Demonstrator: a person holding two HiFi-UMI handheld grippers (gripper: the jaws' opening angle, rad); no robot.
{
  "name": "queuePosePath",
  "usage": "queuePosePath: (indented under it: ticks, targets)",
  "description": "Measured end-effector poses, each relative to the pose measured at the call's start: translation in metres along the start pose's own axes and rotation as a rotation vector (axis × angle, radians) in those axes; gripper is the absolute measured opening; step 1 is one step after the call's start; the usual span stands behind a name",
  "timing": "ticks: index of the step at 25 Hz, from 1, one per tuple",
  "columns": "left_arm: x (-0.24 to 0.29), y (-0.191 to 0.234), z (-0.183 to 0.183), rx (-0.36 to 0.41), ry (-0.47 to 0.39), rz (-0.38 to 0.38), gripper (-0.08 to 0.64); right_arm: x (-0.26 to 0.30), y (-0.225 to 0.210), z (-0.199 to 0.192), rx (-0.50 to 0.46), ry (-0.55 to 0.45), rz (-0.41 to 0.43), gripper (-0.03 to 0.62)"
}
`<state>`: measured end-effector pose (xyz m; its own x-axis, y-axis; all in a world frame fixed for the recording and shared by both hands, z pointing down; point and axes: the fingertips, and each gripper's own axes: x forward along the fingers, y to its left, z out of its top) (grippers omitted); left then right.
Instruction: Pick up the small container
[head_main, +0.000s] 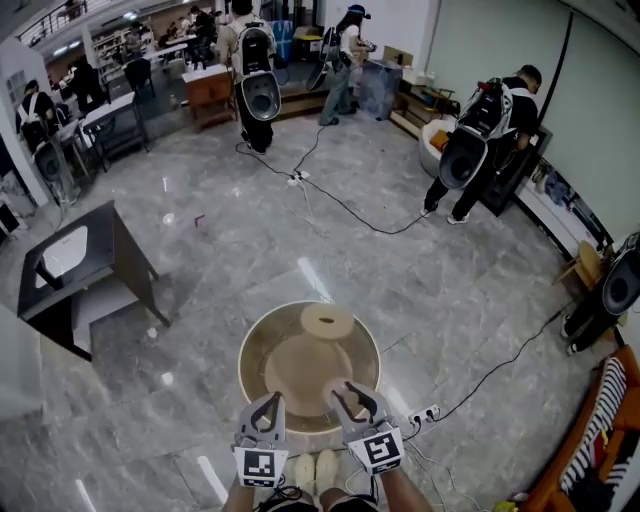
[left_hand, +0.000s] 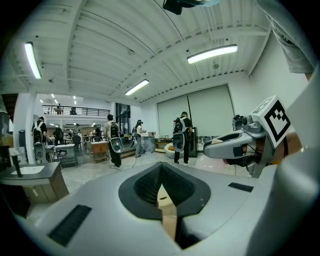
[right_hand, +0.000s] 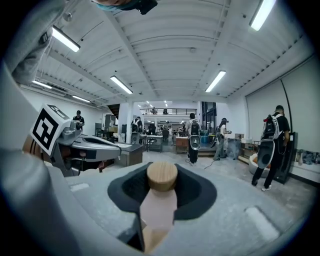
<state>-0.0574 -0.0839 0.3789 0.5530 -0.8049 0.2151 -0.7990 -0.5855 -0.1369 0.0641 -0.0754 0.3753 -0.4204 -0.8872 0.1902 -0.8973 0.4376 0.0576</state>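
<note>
We hold the small container (right_hand: 159, 207), pale pink with a round wooden lid (right_hand: 162, 176), clamped between the jaws of the right gripper (head_main: 349, 396), over the near edge of the round wooden surface (head_main: 262, 350). The left gripper (head_main: 267, 408) hangs just beside it, its jaws drawn together at the tips and holding nothing. The only print we can make out is the black-and-white square marker (head_main: 260, 466) on each gripper's cube, a block pattern.

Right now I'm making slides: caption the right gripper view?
Right gripper grips a small wooden-lidded container, backpack-wearing people in the hall beyond.
</note>
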Motion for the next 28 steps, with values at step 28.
queuePosePath:
  ticks: [28]
  targets:
    - [-0.086,-0.048,0.035,0.048,-0.045,-0.017,0.017,-0.124,0.023,0.026,-0.04,0.008,-0.076,0.121]
